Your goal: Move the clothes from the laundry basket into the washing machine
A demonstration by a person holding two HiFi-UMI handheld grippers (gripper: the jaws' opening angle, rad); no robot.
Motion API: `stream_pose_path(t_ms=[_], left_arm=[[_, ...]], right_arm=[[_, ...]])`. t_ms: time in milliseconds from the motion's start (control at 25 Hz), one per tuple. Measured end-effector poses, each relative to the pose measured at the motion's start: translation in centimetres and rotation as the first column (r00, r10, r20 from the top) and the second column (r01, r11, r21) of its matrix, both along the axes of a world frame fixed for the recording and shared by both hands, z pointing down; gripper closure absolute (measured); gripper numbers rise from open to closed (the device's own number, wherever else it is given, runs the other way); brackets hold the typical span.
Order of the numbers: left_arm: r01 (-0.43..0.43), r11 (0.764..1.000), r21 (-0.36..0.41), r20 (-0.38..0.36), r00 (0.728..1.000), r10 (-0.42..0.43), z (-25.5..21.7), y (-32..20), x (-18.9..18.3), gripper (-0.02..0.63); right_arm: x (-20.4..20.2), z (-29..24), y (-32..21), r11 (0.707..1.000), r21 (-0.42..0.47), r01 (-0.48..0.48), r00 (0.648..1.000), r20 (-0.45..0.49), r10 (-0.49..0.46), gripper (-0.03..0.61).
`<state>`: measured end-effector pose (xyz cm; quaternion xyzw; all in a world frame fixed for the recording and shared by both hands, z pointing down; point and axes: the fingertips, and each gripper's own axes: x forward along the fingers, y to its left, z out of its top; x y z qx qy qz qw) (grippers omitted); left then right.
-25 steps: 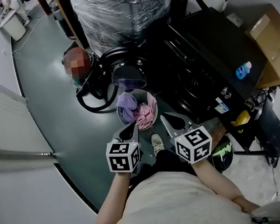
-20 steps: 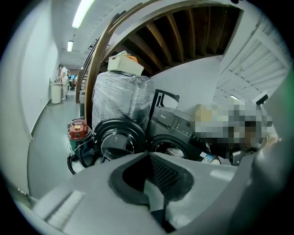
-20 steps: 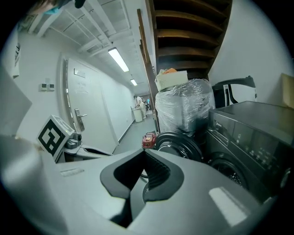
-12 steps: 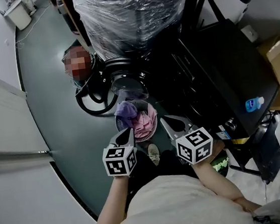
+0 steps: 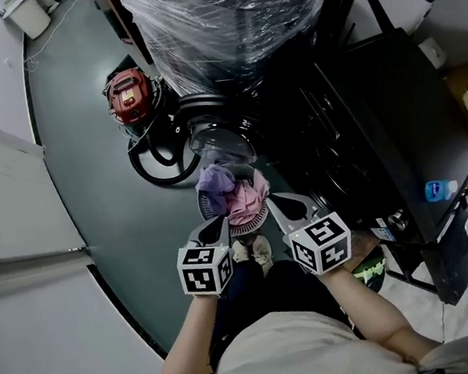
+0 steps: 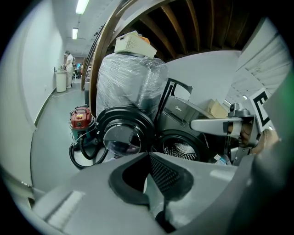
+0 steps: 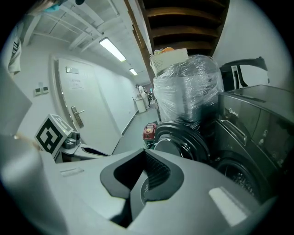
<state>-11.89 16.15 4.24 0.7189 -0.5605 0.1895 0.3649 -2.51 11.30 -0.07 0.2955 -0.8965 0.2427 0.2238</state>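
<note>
L gripper, R gripper closed, empty.

A dull grey-green floor runs past a white door down a corridor lit by ceiling strip lights. A red vacuum stands beside a tall plastic-wrapped bundle. Dark wooden beams cross overhead.
</note>
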Motion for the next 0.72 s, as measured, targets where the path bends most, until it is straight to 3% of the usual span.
stream_pose_path(t_ms=[320, 720], left_arm=[[-0.009, 0.999, -0.042, 0.004, 1.0, 0.009, 4.0, -1.6, -1.9, 0.614], [0.005, 0.992, -0.13, -0.005, 1.0, -0.005, 15.2, -1.6, -3.9, 0.614]], right_arm=[[-1.6, 4.9, 0.7, 0.998, -0.054, 0.02, 0.998, -0.052, -0.023, 0.549], [-2.0, 15.6, 0.6, 0.988, -0.148, -0.045, 0.995, -0.097, 0.031, 0.551]])
